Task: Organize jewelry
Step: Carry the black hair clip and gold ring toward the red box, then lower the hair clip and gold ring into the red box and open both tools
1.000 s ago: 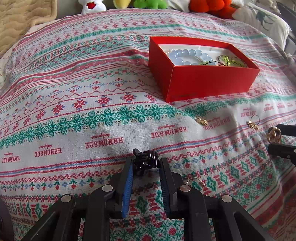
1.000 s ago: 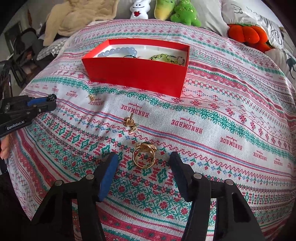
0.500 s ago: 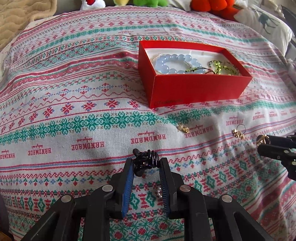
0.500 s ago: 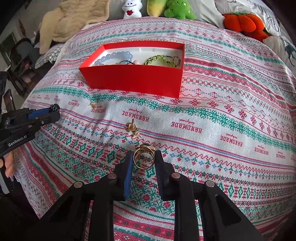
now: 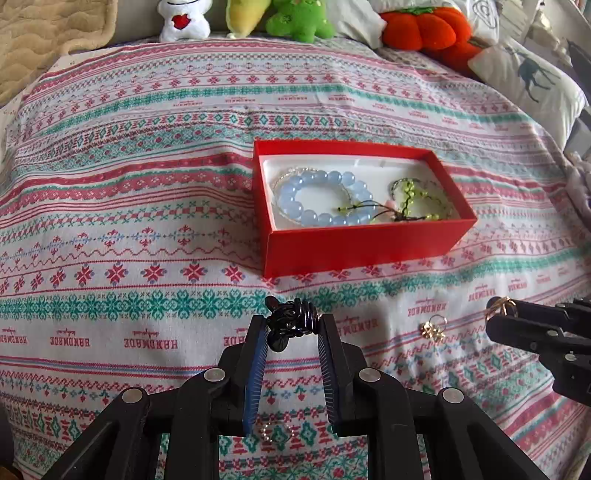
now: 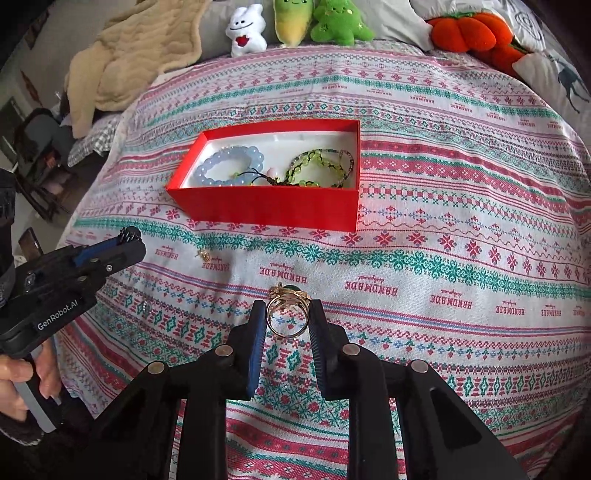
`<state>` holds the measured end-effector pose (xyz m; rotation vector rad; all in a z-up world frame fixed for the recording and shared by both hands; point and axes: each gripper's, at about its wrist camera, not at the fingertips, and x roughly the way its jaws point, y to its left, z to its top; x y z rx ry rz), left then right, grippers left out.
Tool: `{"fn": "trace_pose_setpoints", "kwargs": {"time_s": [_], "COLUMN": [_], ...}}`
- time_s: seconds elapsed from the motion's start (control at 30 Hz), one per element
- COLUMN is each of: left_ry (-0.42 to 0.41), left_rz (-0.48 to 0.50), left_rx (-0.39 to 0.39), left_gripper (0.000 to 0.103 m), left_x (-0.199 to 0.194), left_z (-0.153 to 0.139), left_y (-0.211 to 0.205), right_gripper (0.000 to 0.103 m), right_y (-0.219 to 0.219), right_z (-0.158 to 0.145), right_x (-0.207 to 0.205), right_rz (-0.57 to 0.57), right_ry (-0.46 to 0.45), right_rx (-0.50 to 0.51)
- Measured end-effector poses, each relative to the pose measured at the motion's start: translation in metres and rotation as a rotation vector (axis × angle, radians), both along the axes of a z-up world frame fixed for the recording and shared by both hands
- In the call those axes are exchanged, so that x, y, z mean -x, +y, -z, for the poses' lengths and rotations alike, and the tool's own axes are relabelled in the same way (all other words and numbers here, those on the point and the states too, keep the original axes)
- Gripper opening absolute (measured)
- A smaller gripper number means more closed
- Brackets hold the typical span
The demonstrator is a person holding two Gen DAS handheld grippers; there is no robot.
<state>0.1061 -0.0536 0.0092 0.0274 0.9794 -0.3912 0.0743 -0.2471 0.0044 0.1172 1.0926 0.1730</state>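
My left gripper (image 5: pixel 291 322) is shut on a black coiled ornament (image 5: pixel 286 326) and holds it above the patterned cloth, in front of the red box (image 5: pixel 362 247). My right gripper (image 6: pixel 287 307) is shut on a gold ring (image 6: pixel 286 317) with a green stone, also off the cloth. In the left wrist view the right gripper (image 5: pixel 496 314) enters from the right. The right wrist view has the left gripper (image 6: pixel 129 236) at the left. The red box (image 6: pixel 266 208) holds a blue bead bracelet (image 5: pixel 317 199) and a green bead bracelet (image 5: pixel 417 201).
Gold earrings (image 5: pixel 432 328) lie on the cloth right of the left gripper. A small gold stud (image 6: pixel 204 254) and a tiny pale piece (image 5: pixel 275 432) lie loose too. Plush toys (image 6: pixel 291 22) and an orange pumpkin cushion (image 5: pixel 421 27) line the far edge. A hand (image 6: pixel 14 380) grips the left tool.
The right gripper closed on the gold ring and lifted it off the cloth. The left gripper rose with the black ornament still in it, so the box's inside now shows more fully.
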Motion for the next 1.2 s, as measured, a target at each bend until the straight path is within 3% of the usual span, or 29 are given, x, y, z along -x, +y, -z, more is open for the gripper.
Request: {"fn": "trace_pose_setpoints", "kwargs": {"time_s": [0.53, 0.77, 1.2], "left_ry": [-0.033, -0.072, -0.07], "left_rz": [-0.007, 0.019, 0.031], "left_rx": [0.068, 0.064, 0.052], "left_gripper": [0.022, 0.022, 0.023], "left_x": [-0.027, -0.046, -0.073], "left_z": [-0.015, -0.007, 0.015], "left_y": [-0.031, -0.047, -0.058], "right_gripper": [0.025, 0.025, 0.025], "right_y": [-0.011, -0.02, -0.037], "right_z": [-0.026, -0.024, -0.017], "right_x": [-0.034, -0.05, -0.073], "right_rz": [0.089, 0.134, 0.161], "right_ry": [-0.023, -0.011, -0.016], "right_rx": [-0.082, -0.12, -0.157]}}
